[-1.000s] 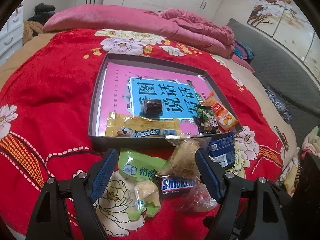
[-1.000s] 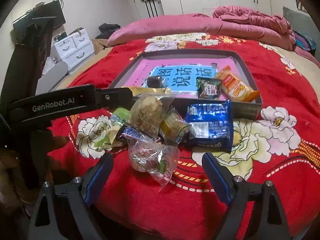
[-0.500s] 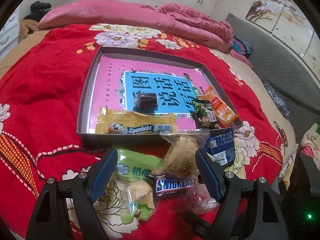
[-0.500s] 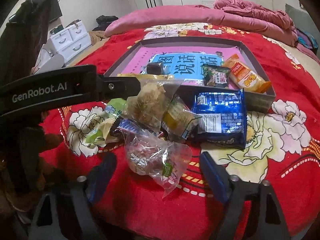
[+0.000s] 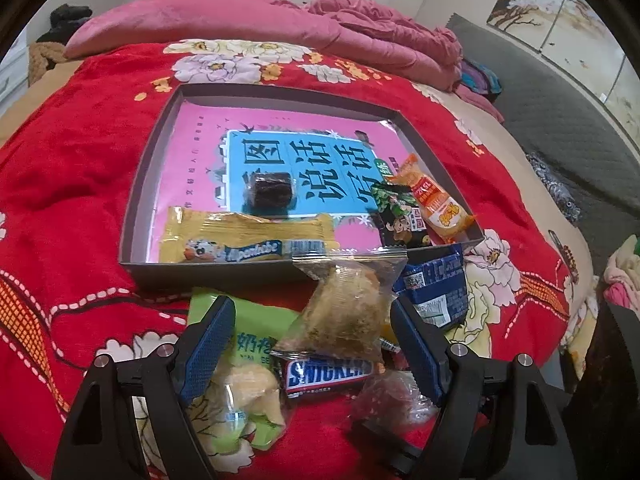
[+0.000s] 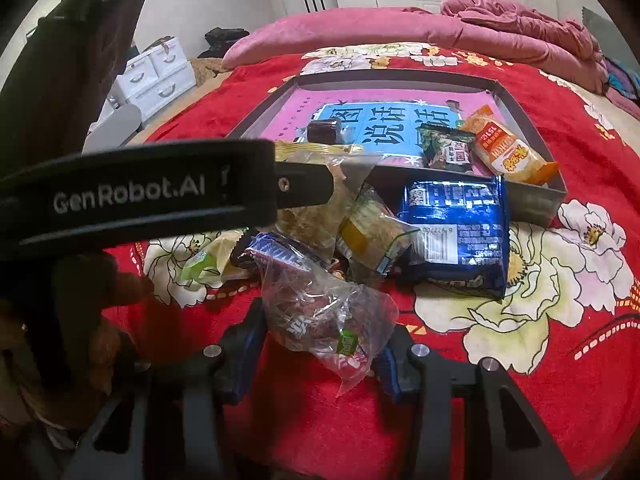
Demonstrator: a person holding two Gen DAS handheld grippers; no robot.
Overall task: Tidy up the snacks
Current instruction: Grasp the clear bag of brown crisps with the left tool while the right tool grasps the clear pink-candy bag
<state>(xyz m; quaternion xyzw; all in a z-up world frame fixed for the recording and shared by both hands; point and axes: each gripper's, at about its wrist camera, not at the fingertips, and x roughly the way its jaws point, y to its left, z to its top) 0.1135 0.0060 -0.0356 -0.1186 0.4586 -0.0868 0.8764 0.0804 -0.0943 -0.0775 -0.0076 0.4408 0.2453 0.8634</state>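
Red floral bedspread (image 5: 80, 168) all over, with a shallow grey cardboard tray (image 5: 136, 208) sitting on it and a few snacks already inside. Loose pile sits at the tray's 6 o'clock edge.

Right gripper (image 6: 320, 356) has its blue pads either side of a crinkly clear plastic bag of dark candies (image 6: 320, 320). Jaws look narrowed around it, but I can't tell if they're actually pinching yet. Bag runs from 11 to 5 o'clock, straight ahead of the claw, so the right hand is clearly the closer one.

Left gripper (image 5: 312, 352) is spread wide, holding nothing, hovering over a clear bag of tan crumbly snack (image 5: 344, 312) and a Snickers bar (image 5: 328, 372). Tray's dead ahead at 12.
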